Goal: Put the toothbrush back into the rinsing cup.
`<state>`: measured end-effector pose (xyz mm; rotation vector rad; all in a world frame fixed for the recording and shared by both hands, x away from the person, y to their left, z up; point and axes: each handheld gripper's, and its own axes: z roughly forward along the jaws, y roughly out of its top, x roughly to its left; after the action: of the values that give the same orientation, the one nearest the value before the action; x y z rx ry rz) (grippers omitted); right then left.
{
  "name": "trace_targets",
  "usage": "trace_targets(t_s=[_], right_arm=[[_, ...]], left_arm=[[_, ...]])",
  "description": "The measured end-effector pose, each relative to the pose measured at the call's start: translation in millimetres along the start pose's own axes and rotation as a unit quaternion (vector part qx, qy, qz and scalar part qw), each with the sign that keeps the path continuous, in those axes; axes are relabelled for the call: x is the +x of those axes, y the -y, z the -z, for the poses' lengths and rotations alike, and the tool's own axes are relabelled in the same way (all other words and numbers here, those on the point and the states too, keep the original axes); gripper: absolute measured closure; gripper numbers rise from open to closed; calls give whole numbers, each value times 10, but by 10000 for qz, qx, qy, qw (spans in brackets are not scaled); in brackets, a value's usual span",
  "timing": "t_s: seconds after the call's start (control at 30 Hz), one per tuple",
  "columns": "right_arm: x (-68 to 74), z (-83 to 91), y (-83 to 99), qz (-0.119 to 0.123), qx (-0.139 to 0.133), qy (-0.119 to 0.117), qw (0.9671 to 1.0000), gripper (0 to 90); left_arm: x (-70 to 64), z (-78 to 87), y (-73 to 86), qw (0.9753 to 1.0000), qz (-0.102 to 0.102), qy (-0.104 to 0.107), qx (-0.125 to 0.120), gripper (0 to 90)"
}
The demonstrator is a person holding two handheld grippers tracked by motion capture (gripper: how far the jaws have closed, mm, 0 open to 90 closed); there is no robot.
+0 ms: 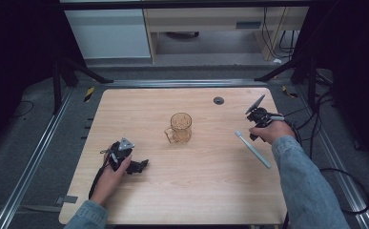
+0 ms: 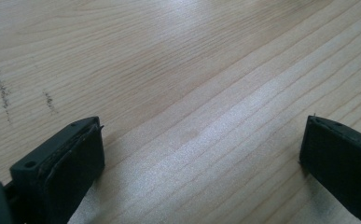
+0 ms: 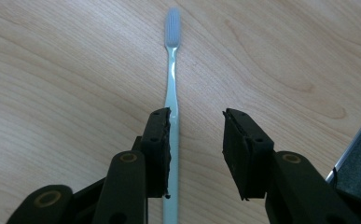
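Wooden counter (image 1: 182, 167), light grain, seen from the high view. An amber glass mug (image 1: 179, 128) stands upright near the middle, handle to its left side. A pale blue toothbrush (image 1: 252, 149) lies flat on the counter to the right of the mug, well apart from it, bristle end nearer the mug, handle running toward the near right edge. Small dark round grommet (image 1: 219, 100) set in the counter near the far edge.

Left gripper (image 1: 133, 166) sits low at the near left part of the counter, held by the left hand (image 1: 110, 175), grey plate on top. Left gripper view: jaws spread wide, bare wood between them, nothing held; a few faint dark scuff marks (image 2: 3, 93) on the wood ahead.

Right gripper (image 1: 254, 125) is held by the right hand (image 1: 272, 131) at the right side, just beside the toothbrush's bristle end. Right gripper view: jaws apart, gripping nothing. The toothbrush (image 3: 171, 88) runs lengthwise away from the camera, bristles at the far end; its handle passes right along the inner face of the left-hand jaw in that view. Cannot tell whether that jaw touches it.
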<state>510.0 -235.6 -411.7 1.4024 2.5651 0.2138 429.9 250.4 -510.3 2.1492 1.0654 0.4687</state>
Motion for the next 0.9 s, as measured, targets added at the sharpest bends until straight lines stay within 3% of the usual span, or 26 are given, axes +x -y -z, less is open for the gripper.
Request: trace_targets(t_s=[0.5,0.53,0.7,0.9], right_arm=[[49,-356,-139,-38,466,-257,9986,688],[31,-383,-137,67,452,-240,9987,693],[27,-438,-151,-109,549,-314,9979,715],[20,-472,-133,-96,536,-372,9978,722]], left_arm=[[0,0,0,10000,-4,0,-1,0],[0,0,0,10000,-4,0,0,0],[0,0,0,10000,-4,0,2,0],[1,0,0,10000,-7,2,4,0]])
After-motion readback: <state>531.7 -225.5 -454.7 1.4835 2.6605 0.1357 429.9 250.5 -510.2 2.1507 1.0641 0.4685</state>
